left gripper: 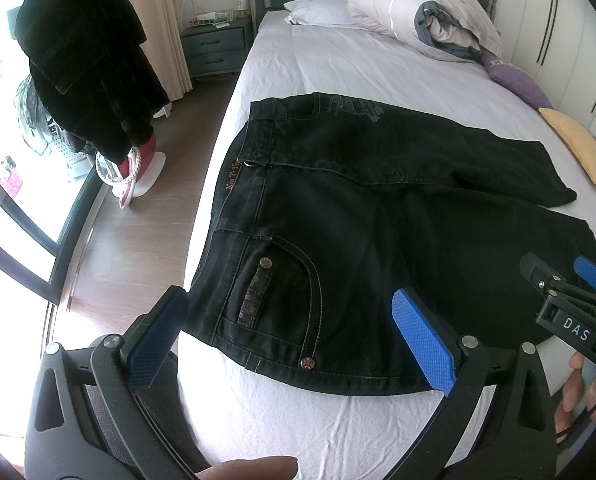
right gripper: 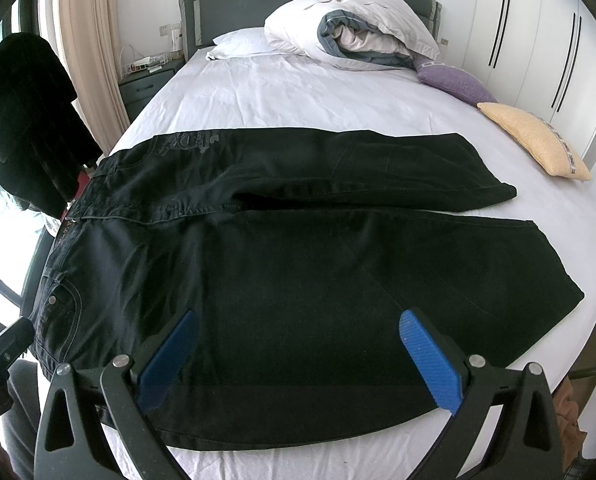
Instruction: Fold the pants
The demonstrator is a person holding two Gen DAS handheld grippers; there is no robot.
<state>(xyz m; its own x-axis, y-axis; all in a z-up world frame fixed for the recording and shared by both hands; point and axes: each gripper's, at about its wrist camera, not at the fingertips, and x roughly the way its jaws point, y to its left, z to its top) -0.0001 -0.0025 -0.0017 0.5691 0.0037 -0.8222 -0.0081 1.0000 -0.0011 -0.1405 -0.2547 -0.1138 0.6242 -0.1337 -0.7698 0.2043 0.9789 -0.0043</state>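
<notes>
Black jeans [left gripper: 357,216] lie flat across the white bed sheet [left gripper: 329,68], waistband to the left, both legs spread to the right. They also show in the right wrist view [right gripper: 298,264]. My left gripper [left gripper: 290,312] is open and empty, hovering over the near hip pocket by the waistband. My right gripper [right gripper: 298,332] is open and empty above the near leg's thigh; it also shows at the right edge of the left wrist view [left gripper: 565,280].
A rolled duvet [right gripper: 353,28], a white pillow [right gripper: 238,42], a purple cushion [right gripper: 453,80] and a yellow cushion [right gripper: 533,140] lie at the bed's far side. A dark coat [left gripper: 86,60] hangs left of the bed. A nightstand [left gripper: 214,46] stands by the headboard.
</notes>
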